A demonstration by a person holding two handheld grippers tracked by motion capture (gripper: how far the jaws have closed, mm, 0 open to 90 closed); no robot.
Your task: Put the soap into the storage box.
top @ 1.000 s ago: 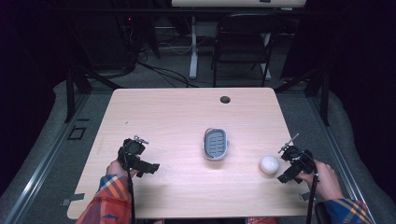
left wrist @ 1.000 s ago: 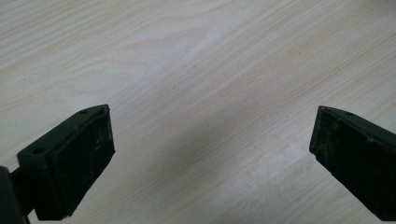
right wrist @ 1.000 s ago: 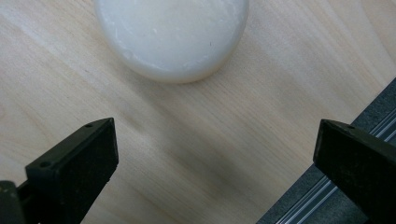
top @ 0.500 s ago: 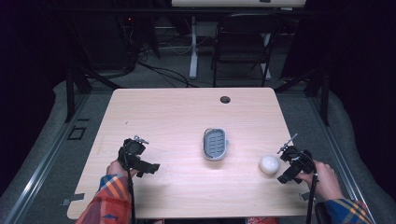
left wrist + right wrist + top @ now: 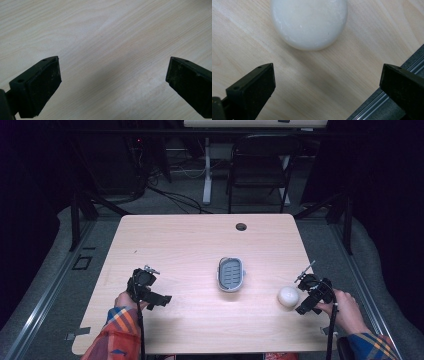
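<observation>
A round white soap bar (image 5: pixel 288 296) lies on the wooden table (image 5: pixel 200 245) near its right edge. My right gripper (image 5: pixel 303 294) stands open just right of it; in the right gripper view the soap (image 5: pixel 309 23) sits ahead of the spread jaws, untouched. A grey oval soap dish (image 5: pixel 231 274) rests at the table's middle. My left gripper (image 5: pixel 159 299) is open over bare wood at the front left, and the left gripper view has nothing but tabletop (image 5: pixel 107 50) between its jaws.
A small dark cable hole (image 5: pixel 241 226) sits near the table's far edge. A black chair (image 5: pixel 260 165) and a white desk leg (image 5: pixel 206 170) stand behind the table. The table's right edge and a metal floor rail (image 5: pixel 382 102) lie close to the right gripper.
</observation>
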